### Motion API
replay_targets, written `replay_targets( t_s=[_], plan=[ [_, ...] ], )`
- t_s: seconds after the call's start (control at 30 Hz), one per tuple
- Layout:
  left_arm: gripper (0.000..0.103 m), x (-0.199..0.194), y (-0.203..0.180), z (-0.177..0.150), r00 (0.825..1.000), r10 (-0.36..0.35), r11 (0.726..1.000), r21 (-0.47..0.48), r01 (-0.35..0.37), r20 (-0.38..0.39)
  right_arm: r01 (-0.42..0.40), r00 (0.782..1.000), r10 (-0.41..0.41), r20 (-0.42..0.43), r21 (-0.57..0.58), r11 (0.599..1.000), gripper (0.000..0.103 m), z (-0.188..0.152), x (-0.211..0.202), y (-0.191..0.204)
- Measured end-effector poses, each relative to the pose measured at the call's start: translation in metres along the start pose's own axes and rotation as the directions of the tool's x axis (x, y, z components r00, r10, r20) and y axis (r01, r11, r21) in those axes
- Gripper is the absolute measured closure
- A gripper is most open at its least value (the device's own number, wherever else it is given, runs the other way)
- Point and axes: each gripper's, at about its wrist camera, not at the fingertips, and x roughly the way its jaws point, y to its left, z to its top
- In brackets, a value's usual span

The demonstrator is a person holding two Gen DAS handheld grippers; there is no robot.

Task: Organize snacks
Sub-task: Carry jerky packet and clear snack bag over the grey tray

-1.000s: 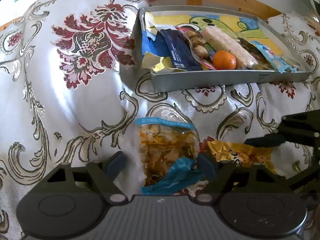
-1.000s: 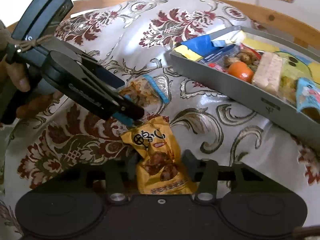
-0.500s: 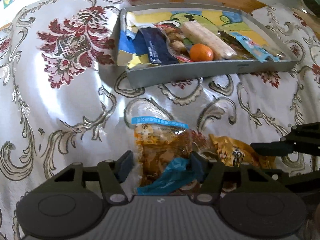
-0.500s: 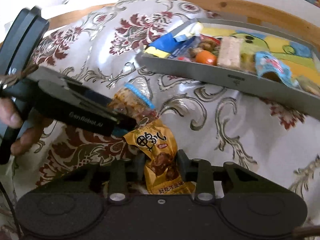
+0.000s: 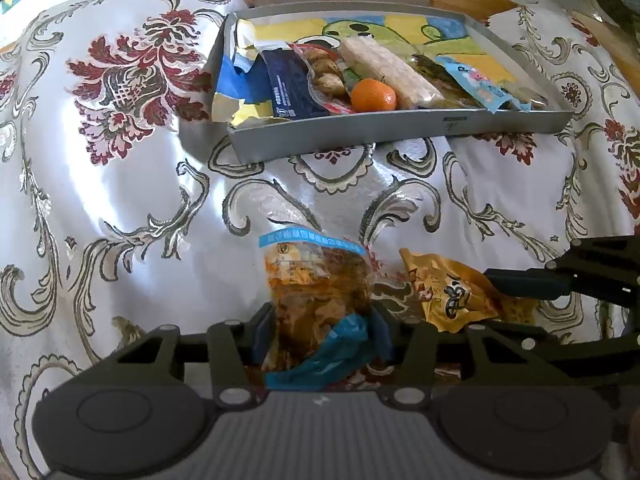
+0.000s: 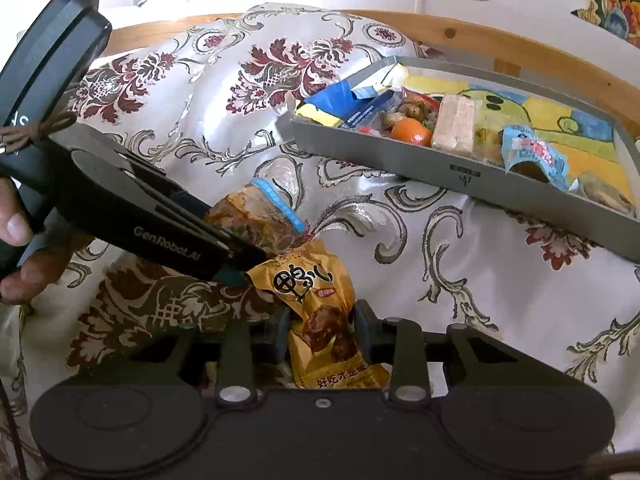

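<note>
Left wrist: left gripper [image 5: 322, 330] jaws clamped on clear blue-edged snack pouch [image 5: 316, 292], lower centre. Right gripper [image 6: 322, 332] jaws pinching yellow foil snack packet [image 6: 320, 308]. Step: pickup. Next: carry both to grey rectangular tray [image 5: 360, 134], upper frame.

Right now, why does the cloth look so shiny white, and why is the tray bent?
Left wrist view: light glares off the glossy tablecloth, washing out its pattern. Right wrist view: the fisheye lens bows the gray tray and the wooden edge; they are probably straight.
</note>
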Motion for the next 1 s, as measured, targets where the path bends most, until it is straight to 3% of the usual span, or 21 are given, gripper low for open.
replay_targets(
  t_s=[0.47,0.83,1.0],
  plan=[
    [0.05,-0.029,-0.021,0.029,0.994,-0.001,1.0,0.017,-0.001,0.111,0.073,0.986,-0.074,0.147,0.013,0.997,0.068,0.011,-0.027,-0.024],
    [0.049,-0.036,-0.035,0.068,0.979,0.012,1.0,0.004,-0.013,0.203,0.161,0.949,-0.175,0.263,0.072,0.984,0.068,0.033,-0.046,-0.063],
    [0.049,-0.035,-0.044,0.097,0.965,0.021,0.998,0.048,-0.035,0.262,0.187,0.923,-0.217,0.317,0.123,0.975,0.068,0.047,-0.051,-0.082]
  ],
)
